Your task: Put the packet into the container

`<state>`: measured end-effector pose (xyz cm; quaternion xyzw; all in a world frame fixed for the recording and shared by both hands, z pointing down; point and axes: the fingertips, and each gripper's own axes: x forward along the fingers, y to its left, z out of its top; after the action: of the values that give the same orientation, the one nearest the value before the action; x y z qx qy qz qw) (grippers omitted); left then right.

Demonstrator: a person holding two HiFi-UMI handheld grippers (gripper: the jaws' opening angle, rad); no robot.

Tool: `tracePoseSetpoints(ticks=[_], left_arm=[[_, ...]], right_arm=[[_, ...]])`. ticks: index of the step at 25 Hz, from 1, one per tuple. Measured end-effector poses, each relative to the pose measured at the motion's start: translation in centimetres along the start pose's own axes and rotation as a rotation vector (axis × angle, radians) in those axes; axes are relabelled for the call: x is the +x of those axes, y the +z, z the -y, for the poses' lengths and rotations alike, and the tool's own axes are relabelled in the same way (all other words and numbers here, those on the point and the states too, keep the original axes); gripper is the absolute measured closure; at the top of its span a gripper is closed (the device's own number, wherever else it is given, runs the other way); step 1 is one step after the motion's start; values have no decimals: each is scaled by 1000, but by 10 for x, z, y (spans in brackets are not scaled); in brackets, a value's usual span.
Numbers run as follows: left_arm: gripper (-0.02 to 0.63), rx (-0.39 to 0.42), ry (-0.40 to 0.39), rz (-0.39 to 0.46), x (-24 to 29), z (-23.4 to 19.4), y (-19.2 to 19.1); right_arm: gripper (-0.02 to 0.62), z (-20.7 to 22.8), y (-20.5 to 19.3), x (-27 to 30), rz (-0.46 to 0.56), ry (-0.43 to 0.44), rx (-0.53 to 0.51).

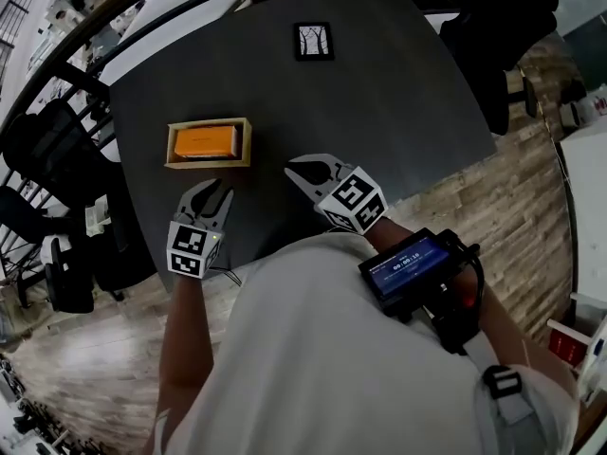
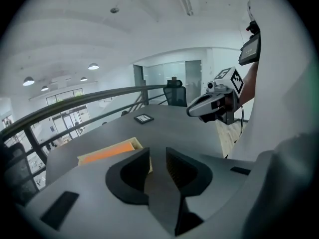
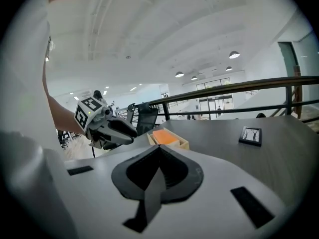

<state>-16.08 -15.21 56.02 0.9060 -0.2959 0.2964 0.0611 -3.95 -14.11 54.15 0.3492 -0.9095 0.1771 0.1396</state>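
Note:
An orange packet lies flat inside a shallow wooden container on the dark table. My left gripper hovers just in front of the container's near edge. Its jaws stand a narrow gap apart with nothing between them, and the left gripper view shows the container and packet just past its tips. My right gripper is to the right of the container, shut and empty, as the right gripper view also shows. From there the packet sits in the container ahead.
A small black framed card lies at the far side of the table. Black office chairs stand off the table's left edge, with a railing behind them. The table's near edge runs right under my grippers.

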Motion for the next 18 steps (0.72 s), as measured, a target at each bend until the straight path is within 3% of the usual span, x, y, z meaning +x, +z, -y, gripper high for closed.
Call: tracePoseSetpoints(ticks=[5, 9, 18], left_arm=[[586, -152, 27, 90, -16, 44, -10], [597, -276, 27, 139, -15, 71, -18], [597, -288, 99, 116, -25, 43, -31]], right_arm=[[588, -21, -4, 3, -12, 77, -44], [588, -26, -19, -10, -38, 78, -21], [588, -25, -24, 6, -22, 89, -18]])
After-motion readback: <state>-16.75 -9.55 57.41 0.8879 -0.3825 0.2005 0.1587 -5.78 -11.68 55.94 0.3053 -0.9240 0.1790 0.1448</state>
